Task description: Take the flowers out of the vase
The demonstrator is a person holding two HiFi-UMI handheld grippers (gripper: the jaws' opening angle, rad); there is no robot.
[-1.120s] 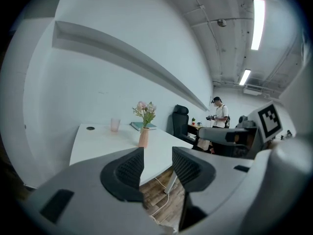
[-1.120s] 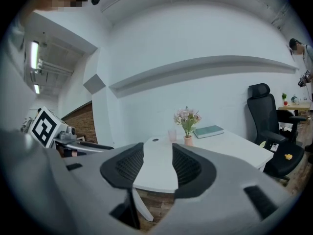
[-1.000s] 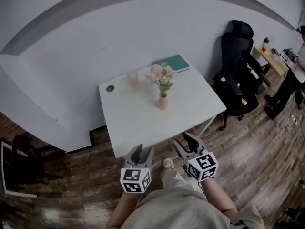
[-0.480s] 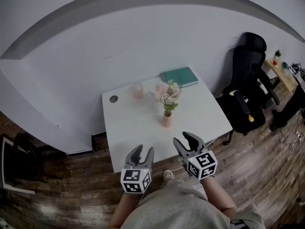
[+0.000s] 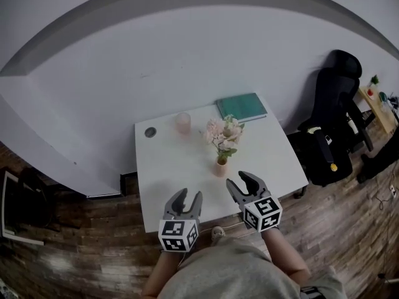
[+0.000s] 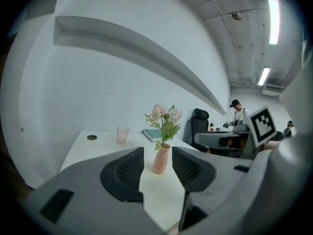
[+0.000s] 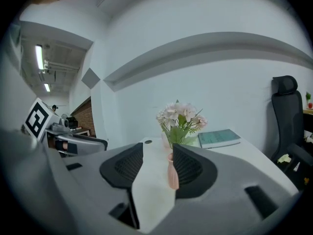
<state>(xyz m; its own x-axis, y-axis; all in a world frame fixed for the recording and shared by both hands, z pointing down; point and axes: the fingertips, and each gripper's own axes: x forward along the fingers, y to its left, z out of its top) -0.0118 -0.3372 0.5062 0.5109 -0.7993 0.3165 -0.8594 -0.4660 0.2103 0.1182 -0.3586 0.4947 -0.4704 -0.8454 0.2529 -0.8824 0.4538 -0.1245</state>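
We were at the approach step, at the white surface (image 5: pixel 168 167). Our left tool (image 5: pixel 187 195) and right tool (image 5: pixel 241 182) hovered over its near edge, jaws apart and empty. The pink flowers (image 5: pixel 223 132) stood in the small pink vase (image 5: pixel 220 167) mid-surface. Next, we judged, one tool should steady the vase while the other closed on the stems.

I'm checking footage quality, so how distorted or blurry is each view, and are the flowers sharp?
Head view: strong fisheye bends the wall, flowers small but clear. Left gripper view: vase sharp, ceiling lights glaring. Right gripper view: dark corners, flowers sharp.
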